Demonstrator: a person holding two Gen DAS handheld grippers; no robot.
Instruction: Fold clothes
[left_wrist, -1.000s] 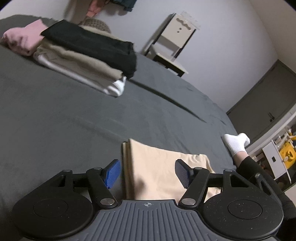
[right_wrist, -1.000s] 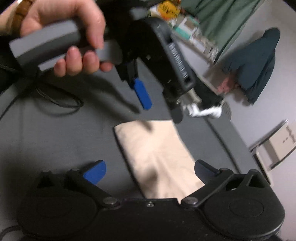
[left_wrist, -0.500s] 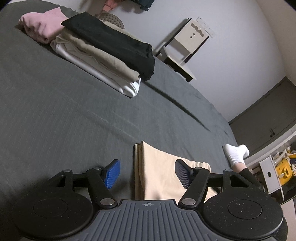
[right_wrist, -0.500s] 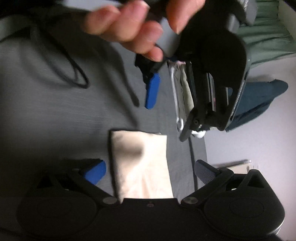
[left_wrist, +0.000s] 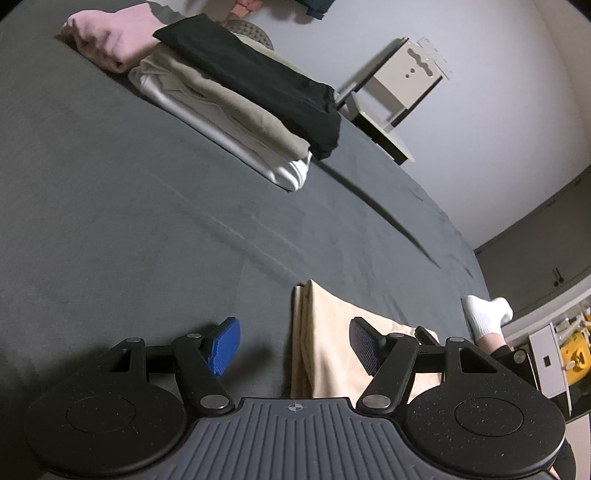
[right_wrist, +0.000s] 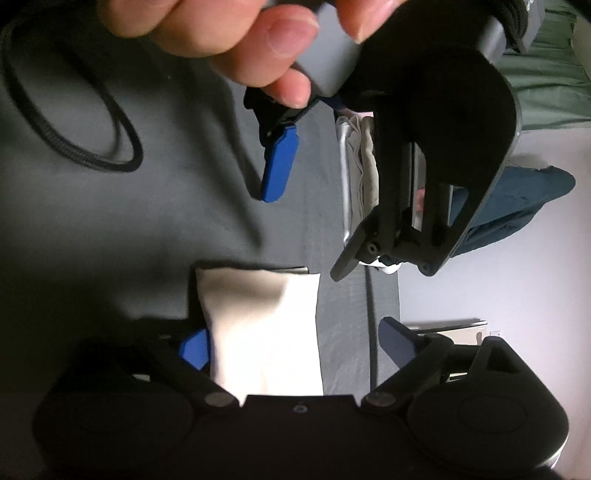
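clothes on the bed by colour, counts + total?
Pink: 1, folded pink garment
Black: 1, black garment atop the pile
Tan: 1, tan garment
White: 1, white garment at the bottom
Beige: 1, folded beige cloth near the tongs
Total: 5

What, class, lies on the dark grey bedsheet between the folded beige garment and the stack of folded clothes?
Nothing visible does. Between the folded beige garment and the stack of folded clothes only bare dark grey bedsheet shows, with a few creases. The left gripper is open over the garment.

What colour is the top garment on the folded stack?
Black top garment, clearest in the left wrist view.
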